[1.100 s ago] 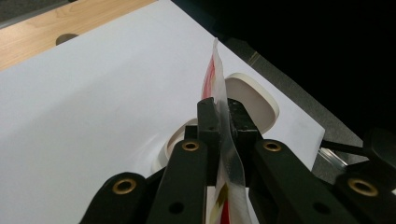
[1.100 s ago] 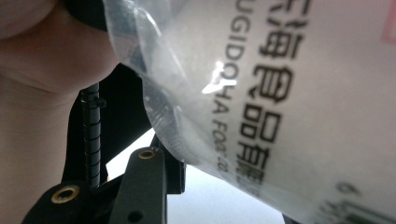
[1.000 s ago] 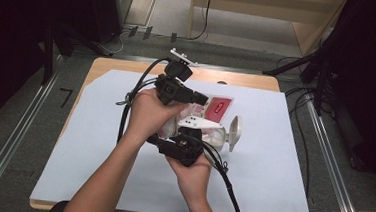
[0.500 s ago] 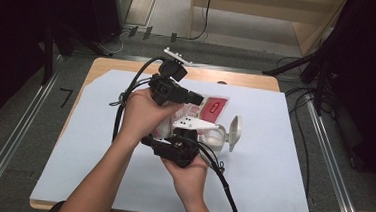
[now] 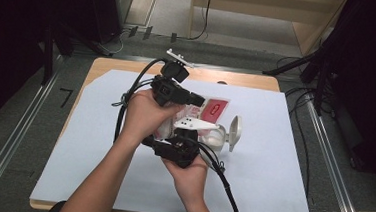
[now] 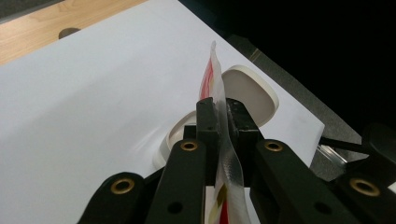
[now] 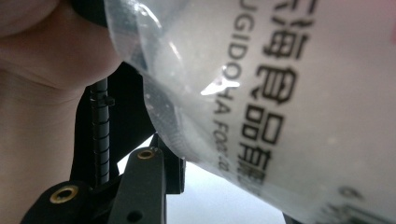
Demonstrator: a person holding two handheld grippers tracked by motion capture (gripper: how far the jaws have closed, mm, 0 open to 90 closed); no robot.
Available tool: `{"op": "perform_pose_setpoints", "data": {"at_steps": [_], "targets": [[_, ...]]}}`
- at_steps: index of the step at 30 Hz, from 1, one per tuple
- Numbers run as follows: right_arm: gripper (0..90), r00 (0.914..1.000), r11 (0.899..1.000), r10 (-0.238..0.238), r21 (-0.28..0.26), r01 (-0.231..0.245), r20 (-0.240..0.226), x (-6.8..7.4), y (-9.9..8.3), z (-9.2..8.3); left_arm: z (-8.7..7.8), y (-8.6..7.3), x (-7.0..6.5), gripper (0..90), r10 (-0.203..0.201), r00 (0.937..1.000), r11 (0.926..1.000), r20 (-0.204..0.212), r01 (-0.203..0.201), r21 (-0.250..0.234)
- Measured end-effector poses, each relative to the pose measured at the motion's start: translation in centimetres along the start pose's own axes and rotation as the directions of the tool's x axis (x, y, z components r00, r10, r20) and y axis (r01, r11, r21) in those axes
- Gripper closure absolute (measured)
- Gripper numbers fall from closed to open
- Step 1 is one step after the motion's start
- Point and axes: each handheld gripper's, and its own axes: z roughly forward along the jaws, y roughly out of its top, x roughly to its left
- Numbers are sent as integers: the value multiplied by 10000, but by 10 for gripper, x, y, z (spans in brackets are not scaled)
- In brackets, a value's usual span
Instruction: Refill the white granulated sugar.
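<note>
The left gripper (image 6: 219, 109) is closed tight on the plastic bag (image 6: 212, 70). The right gripper (image 5: 180, 148) is half open against the same bag; a grip I cannot tell.

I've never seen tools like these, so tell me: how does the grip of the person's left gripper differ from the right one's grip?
The left gripper pinches a thin sealed edge of the plastic packet, jaws nearly together; the right gripper stands with jaws wider apart, with the packet's fuller, printed part close before its camera. The left gripper sits higher and farther from the person, the right gripper nearer. Both are black, hand-held and meet at the same packet, above the white container.
</note>
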Motion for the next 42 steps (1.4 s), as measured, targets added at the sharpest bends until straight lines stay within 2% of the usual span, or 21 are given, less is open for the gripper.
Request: {"op": "perform_pose_setpoints", "data": {"at_steps": [8, 10, 13, 25, 32, 37, 39, 42], "targets": [[629, 9999, 9999, -127, -53, 127, 69, 0, -3, 1, 1, -1, -1, 865, -137, 9999, 9998, 101, 139, -134], [631, 9999, 9999, -157, -26, 158, 62, 1, -3, 1, 0, -2, -1, 866, -26, 10000, 10000, 85, 26, -36], [632, 9996, 9996, -260, -49, 260, 127, 1, -4, 2, -1, -3, -1, 867, -132, 9998, 9999, 149, 133, -56], [626, 9961, 9971, -748, -134, 755, 472, 4, -13, 8, -5, -8, 2, 874, -59, 9991, 9985, 409, 37, 538], [610, 9928, 9948, -1005, -126, 1015, 650, 5, -19, 12, -7, -12, 4, 874, 216, 9980, 9963, 587, -264, 822], [602, 9943, 9959, -901, -75, 907, 565, 5, -22, 15, -9, -14, 5, 874, 189, 9972, 9935, 721, -268, 1105], [601, 9953, 9964, -833, -90, 838, 502, 4, -24, 16, -9, -15, 7, 873, 289, 9965, 9916, 790, -385, 1236], [601, 9950, 9963, -857, -24, 859, 509, 4, -26, 17, -10, -16, 8, 874, 198, 9967, 9912, 781, -298, 1291]]}}
